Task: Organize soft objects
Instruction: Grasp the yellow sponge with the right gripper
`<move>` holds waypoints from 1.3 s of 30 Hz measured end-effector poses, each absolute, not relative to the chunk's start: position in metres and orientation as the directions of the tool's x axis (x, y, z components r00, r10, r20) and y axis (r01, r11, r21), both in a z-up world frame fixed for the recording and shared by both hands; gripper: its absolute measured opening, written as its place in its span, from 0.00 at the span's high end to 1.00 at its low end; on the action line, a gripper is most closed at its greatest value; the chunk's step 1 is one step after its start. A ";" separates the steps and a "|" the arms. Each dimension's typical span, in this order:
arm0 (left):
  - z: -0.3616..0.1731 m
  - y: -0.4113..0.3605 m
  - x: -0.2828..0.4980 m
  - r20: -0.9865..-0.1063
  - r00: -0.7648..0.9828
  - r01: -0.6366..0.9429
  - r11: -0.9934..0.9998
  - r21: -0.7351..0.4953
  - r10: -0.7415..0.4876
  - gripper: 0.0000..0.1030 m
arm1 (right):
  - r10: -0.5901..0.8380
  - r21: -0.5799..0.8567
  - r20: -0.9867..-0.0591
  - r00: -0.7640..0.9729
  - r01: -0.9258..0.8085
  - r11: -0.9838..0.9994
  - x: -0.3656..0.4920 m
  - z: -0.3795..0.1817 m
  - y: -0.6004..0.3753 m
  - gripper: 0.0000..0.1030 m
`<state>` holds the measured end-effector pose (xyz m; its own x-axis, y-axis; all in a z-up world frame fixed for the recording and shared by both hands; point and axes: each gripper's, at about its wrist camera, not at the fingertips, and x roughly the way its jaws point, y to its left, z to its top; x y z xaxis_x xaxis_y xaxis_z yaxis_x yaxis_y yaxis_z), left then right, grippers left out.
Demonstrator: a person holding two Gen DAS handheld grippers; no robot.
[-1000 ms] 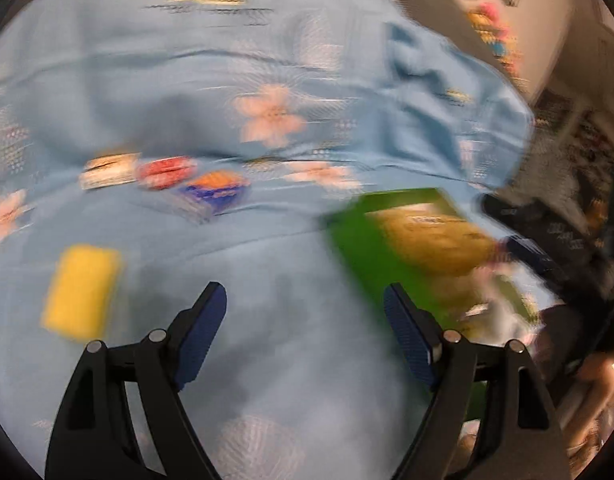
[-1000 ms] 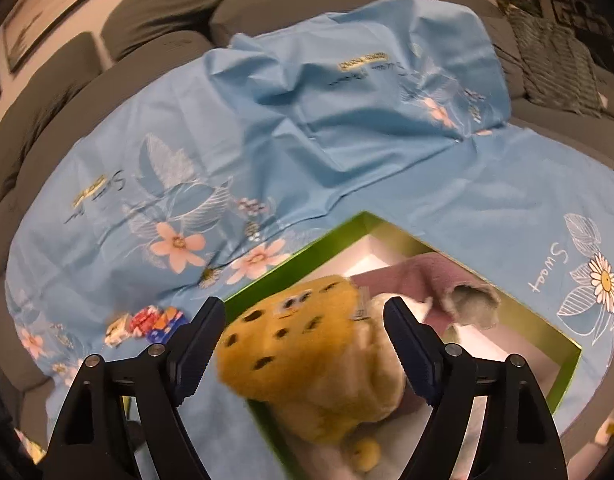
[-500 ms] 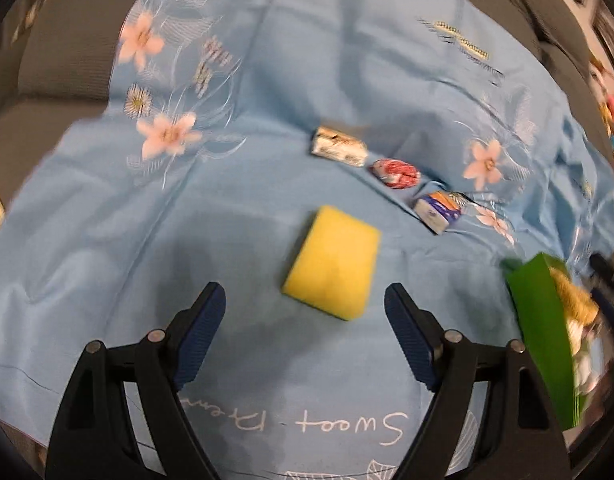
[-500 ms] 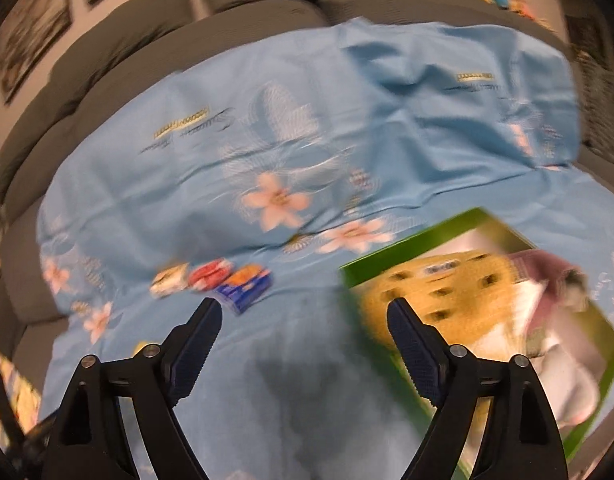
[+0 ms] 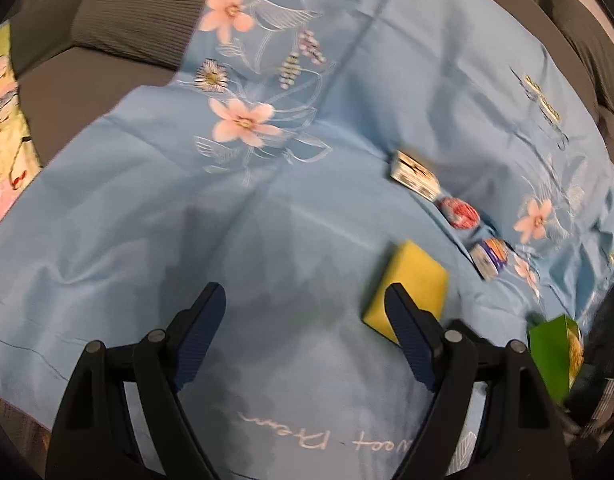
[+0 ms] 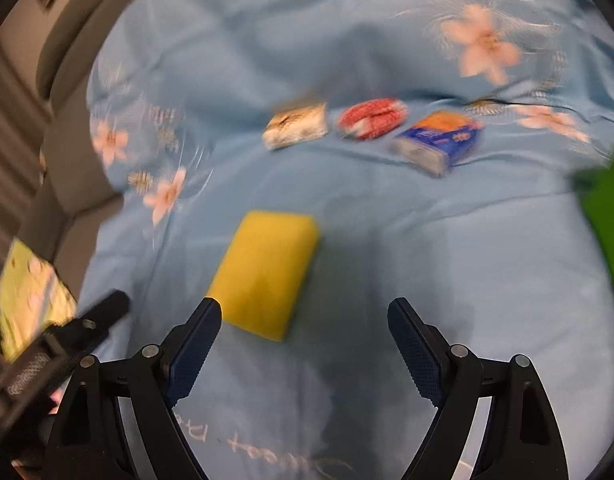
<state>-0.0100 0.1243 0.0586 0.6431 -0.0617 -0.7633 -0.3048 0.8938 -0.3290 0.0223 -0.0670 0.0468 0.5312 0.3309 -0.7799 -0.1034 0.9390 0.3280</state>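
Blue floral sheet [image 6: 447,264] covered the sofa. Both grippers, left [image 5: 303,324] and right [image 6: 305,340], stood spread and empty. The yellow sponge [image 6: 263,272] lay just ahead of the right gripper's left finger. Likely step: reaching for it; next, centre over it, descend and pinch.

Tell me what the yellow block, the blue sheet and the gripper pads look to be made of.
Yellow block: probably foam sponge; matte, rounded corners, no print.
Blue sheet: thin woven fabric with a slight sheen; it creases and folds, with printed flowers and lettering.
Pads: dark blue, likely rubber or textured plastic; a fine ribbed grid shows on the inner faces. Motion blur leaves all three uncertain.
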 end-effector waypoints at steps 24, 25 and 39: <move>0.060 0.146 -0.013 -0.752 0.644 -0.321 0.843 -0.431 -0.139 0.21 | 0.299 0.269 -0.823 0.484 -0.132 0.954 -0.009 0.058 -0.084 0.40; 0.059 0.142 -0.012 -0.758 0.637 -0.319 0.847 -0.425 -0.141 0.21 | 0.288 0.263 -0.828 0.481 -0.121 0.957 -0.013 0.056 -0.091 0.40; 0.040 0.081 -0.003 -0.784 0.582 -0.172 0.910 -0.377 -0.214 0.23 | 0.337 0.404 -0.771 0.540 0.006 0.915 -0.040 0.053 -0.157 0.18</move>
<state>-0.0029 0.0812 0.0404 0.5821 -0.2143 -0.7844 -0.1723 0.9102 -0.3765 -0.0400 -0.1568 0.0528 0.5402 0.3373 -0.7710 0.0060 0.9146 0.4044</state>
